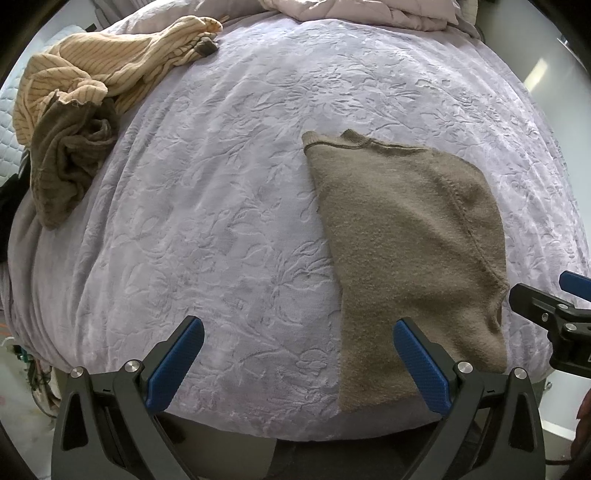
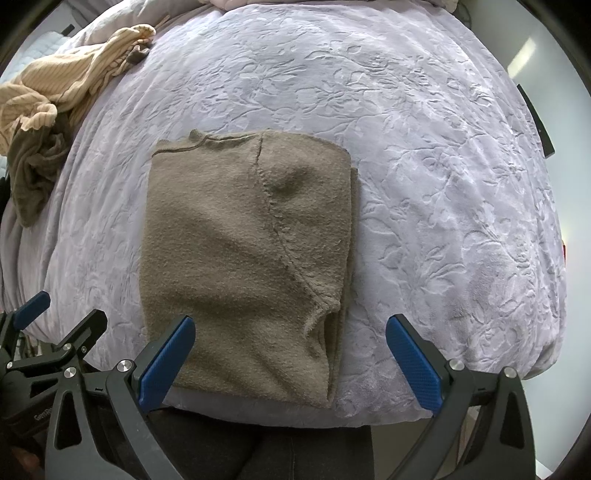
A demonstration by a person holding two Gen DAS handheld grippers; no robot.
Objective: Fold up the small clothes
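Note:
A taupe knit sweater [image 1: 406,251] lies folded lengthwise on the lilac bedspread [image 1: 221,221], near the bed's front edge. In the right wrist view the sweater [image 2: 236,251] shows a sleeve seam and doubled layers along its right side. My left gripper [image 1: 299,354] is open and empty above the front edge, its right finger over the sweater's lower left part. My right gripper [image 2: 290,350] is open and empty, its left finger over the sweater's lower left corner. The right gripper also shows at the right edge of the left wrist view [image 1: 554,306].
A heap of unfolded clothes lies at the bed's far left: a tan striped garment [image 1: 99,70] and a dark olive one [image 1: 66,162]. A crumpled pale quilt [image 1: 362,11] lies at the far end. The bedspread [image 2: 443,184] is bare right of the sweater.

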